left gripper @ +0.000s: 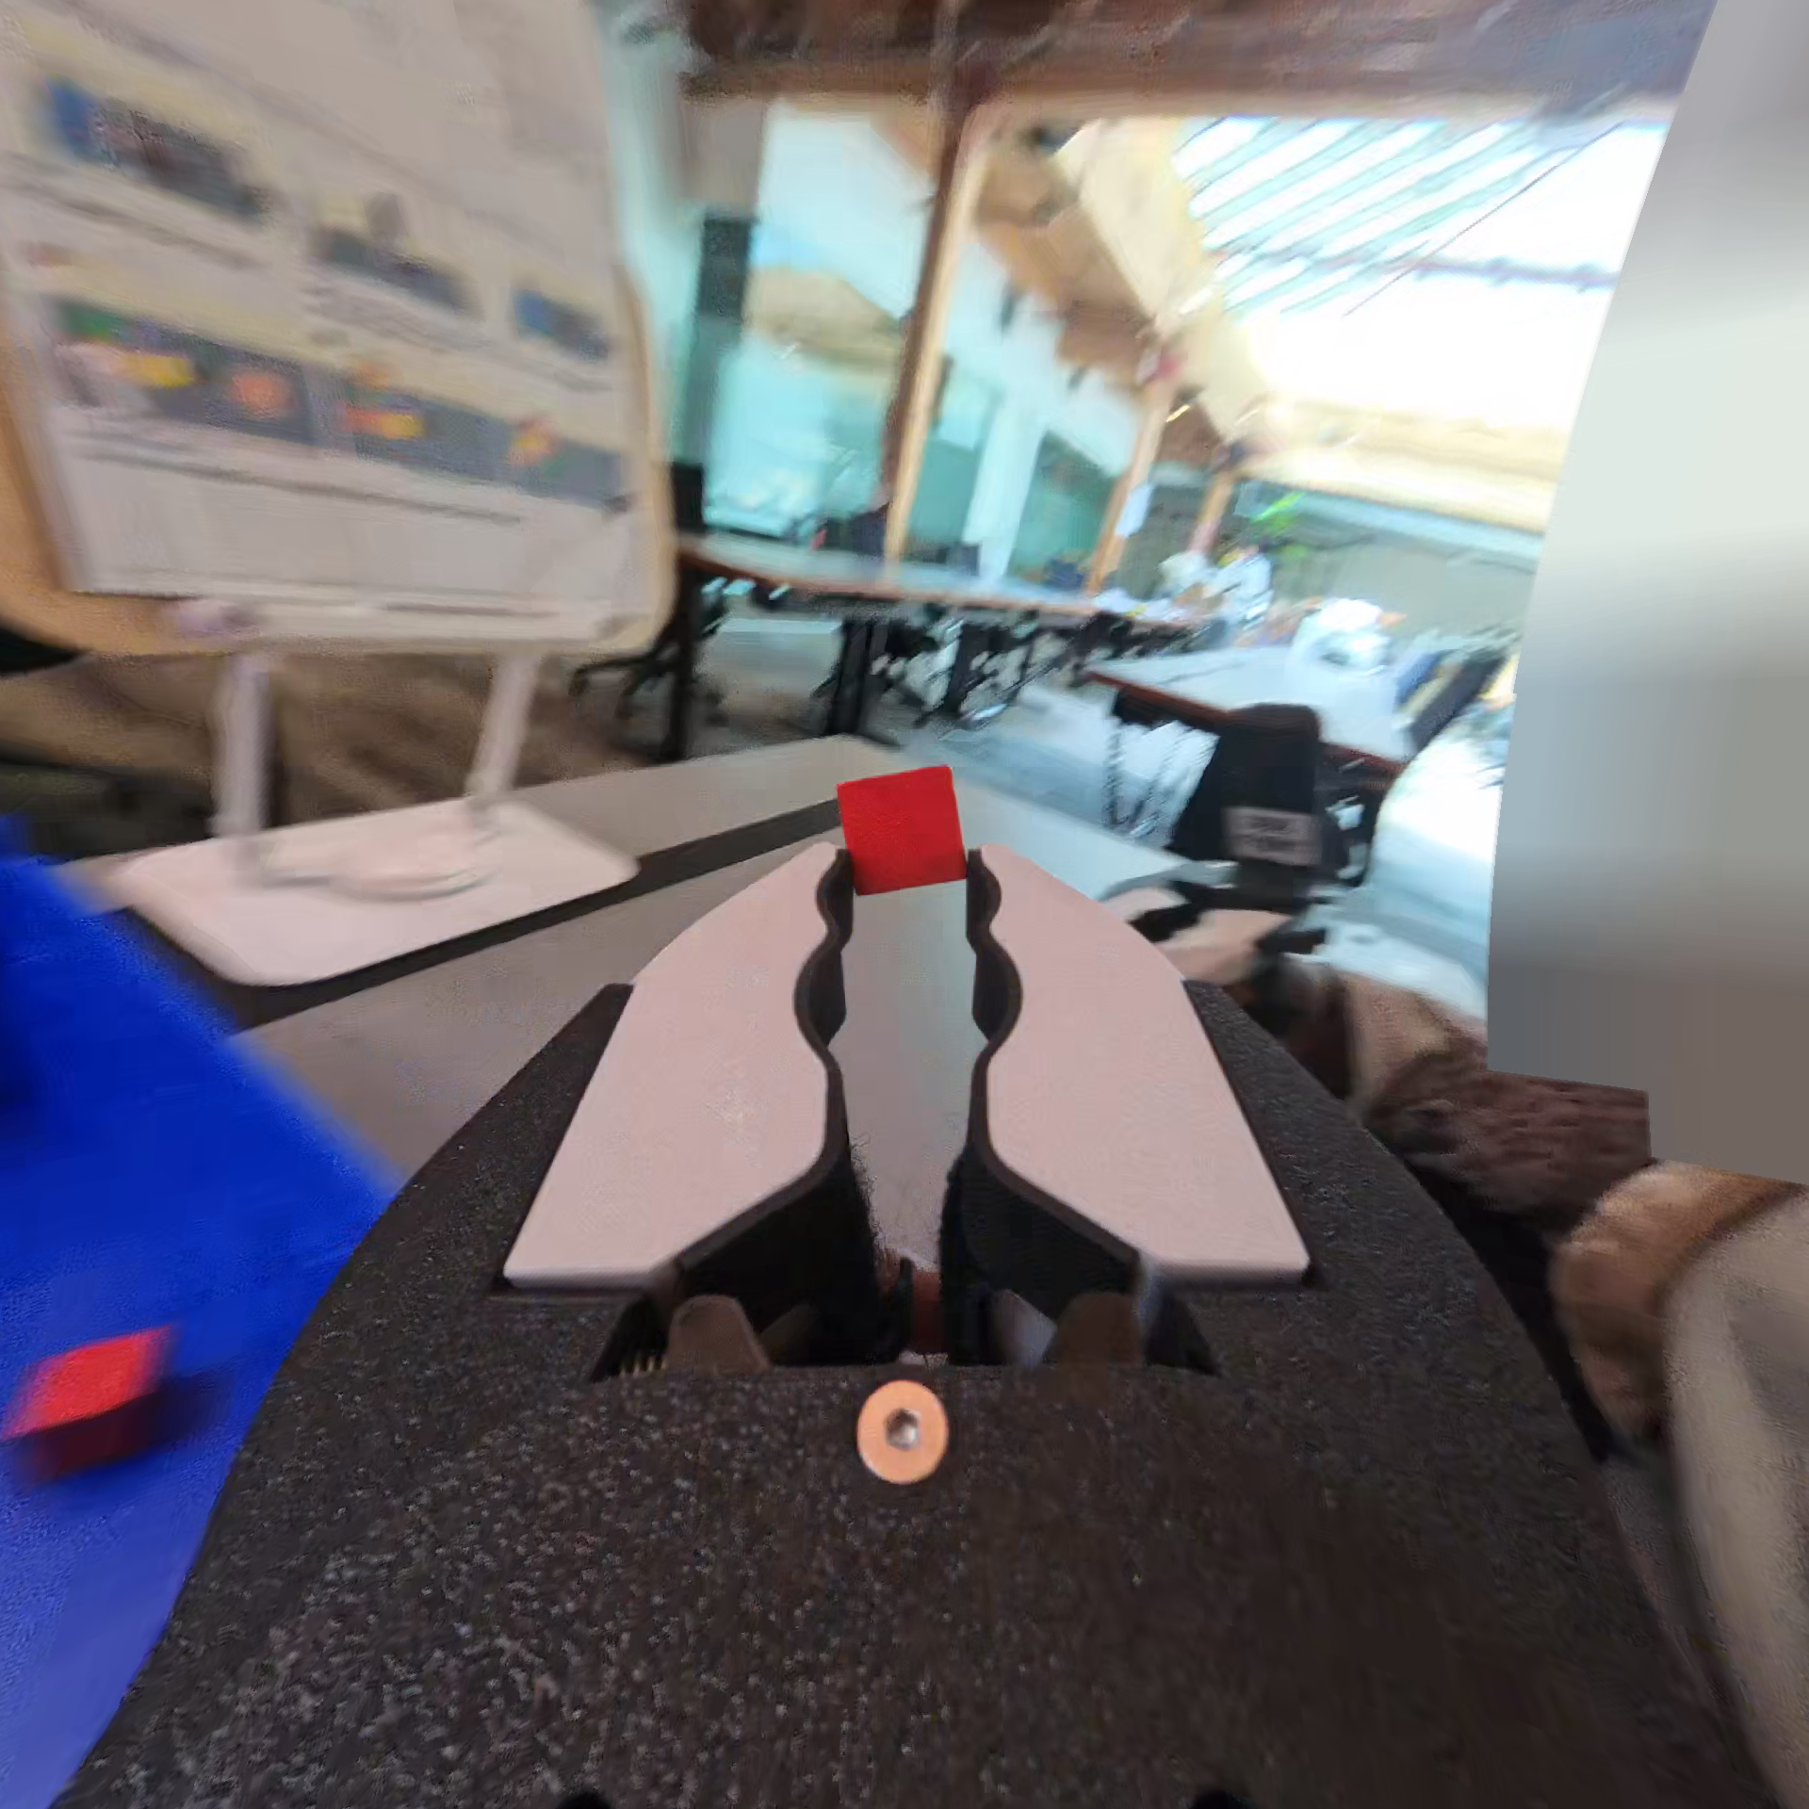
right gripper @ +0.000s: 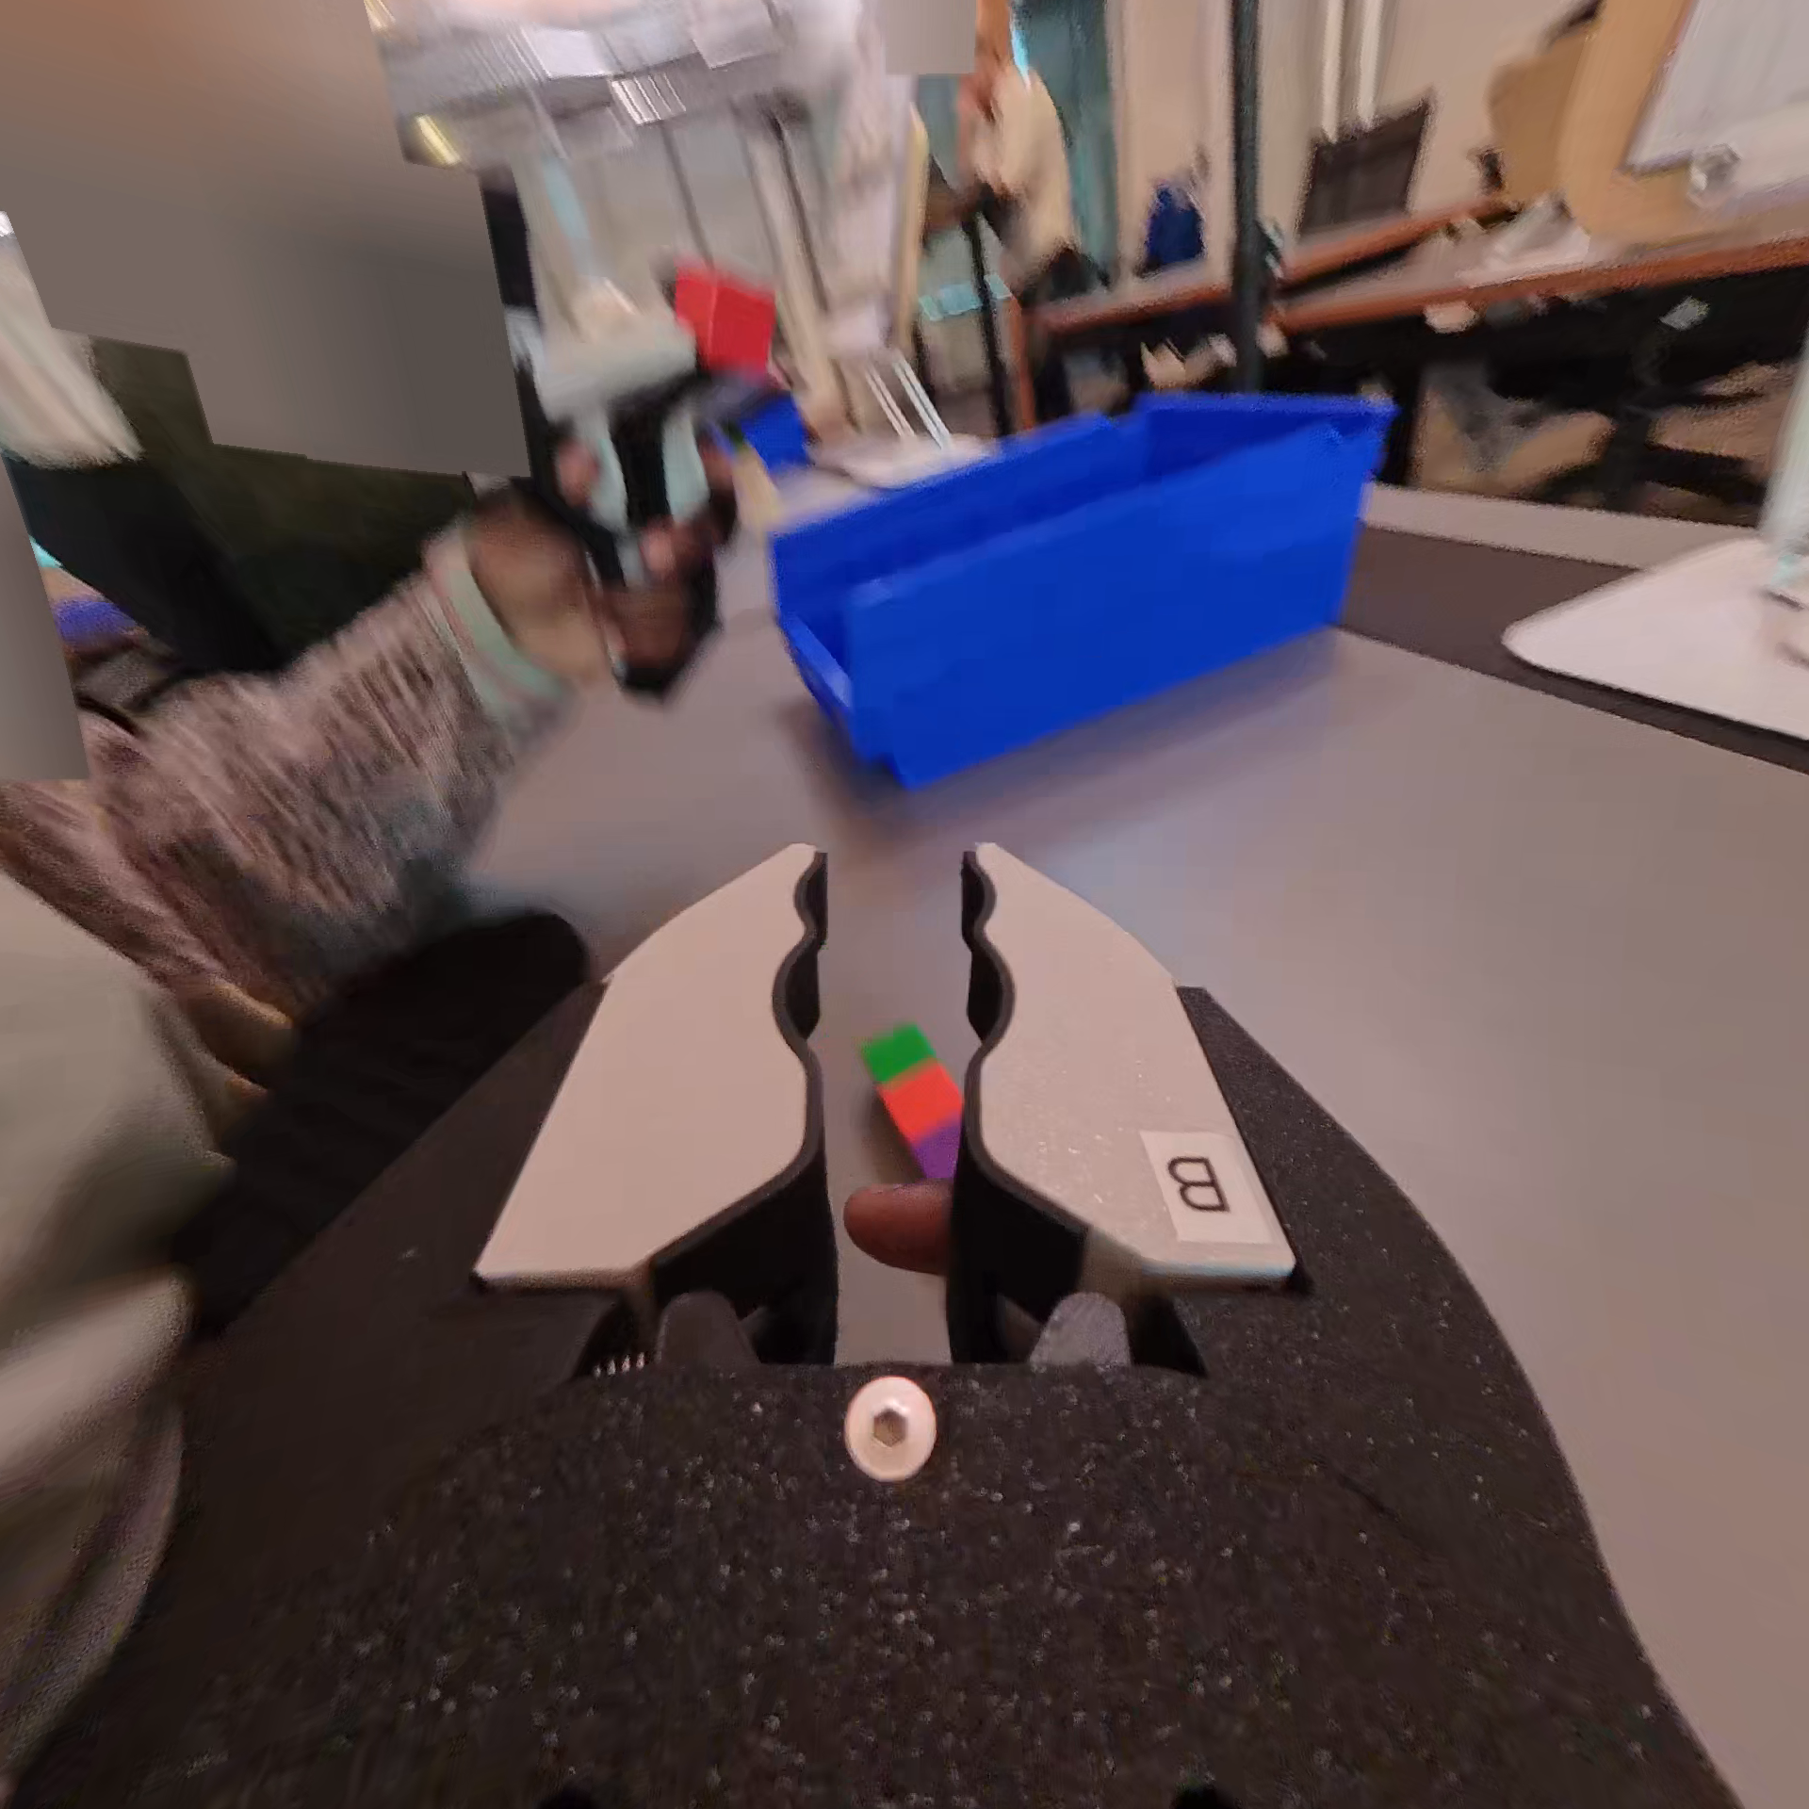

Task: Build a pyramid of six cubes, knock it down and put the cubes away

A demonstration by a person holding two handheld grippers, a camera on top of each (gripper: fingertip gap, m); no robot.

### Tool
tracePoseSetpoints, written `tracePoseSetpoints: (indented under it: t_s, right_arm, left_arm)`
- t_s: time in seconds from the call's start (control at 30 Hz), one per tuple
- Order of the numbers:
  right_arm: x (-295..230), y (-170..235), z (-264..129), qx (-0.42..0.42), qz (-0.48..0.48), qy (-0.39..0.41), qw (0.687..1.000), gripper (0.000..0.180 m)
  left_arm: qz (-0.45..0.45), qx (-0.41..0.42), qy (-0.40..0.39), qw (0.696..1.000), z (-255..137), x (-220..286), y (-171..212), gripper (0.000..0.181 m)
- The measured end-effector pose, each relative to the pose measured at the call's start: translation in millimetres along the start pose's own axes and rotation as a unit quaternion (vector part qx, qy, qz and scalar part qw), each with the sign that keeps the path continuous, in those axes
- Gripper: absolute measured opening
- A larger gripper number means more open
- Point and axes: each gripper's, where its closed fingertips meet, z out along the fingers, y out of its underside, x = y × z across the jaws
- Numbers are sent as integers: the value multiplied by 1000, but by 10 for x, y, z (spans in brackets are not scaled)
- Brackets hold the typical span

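The left gripper (left gripper: pixel 907 854), smooth grey fingers on a grainy black body, is clamped on a matte red cube (left gripper: pixel 899 828) at frame centre. Lower left, the glossy blue plastic bin (left gripper: pixel 166 1126) holds another red cube (left gripper: pixel 83 1392). The right gripper (right gripper: pixel 893 861) stands apart above green (right gripper: pixel 899 1053), red-orange (right gripper: pixel 918 1098) and purple (right gripper: pixel 938 1147) cubes touching in a row on the grey table (right gripper: pixel 1370 979).

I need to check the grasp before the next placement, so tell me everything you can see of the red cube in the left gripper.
The red cube is a small, plain, matte block with sharp edges and no markings, solid red on its visible faces. It is pinched at the very tips of the left gripper, one dark finger pad on each side; most of it stands proud above them, slightly skewed. It is held in the air, touching nothing else. In the right wrist view it shows blurred, raised left of the blue bin.
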Motion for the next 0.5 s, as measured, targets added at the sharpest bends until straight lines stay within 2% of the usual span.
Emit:
tracePoseSetpoints:
  t_s: [0.1,0.2,0.5]
  right_arm:
    - [-313,-275,55,79,61,-95,990,23]
    - [-624,-394,161,102,82,-161,978,28]
    - [-846,-408,327,101,132,-209,964,29]
  left_arm:
    - [-35,52,58,996,217,607,249,21]
    - [-105,79,100,986,338,822,437,21]
    - [-116,77,138,981,365,984,544,21]
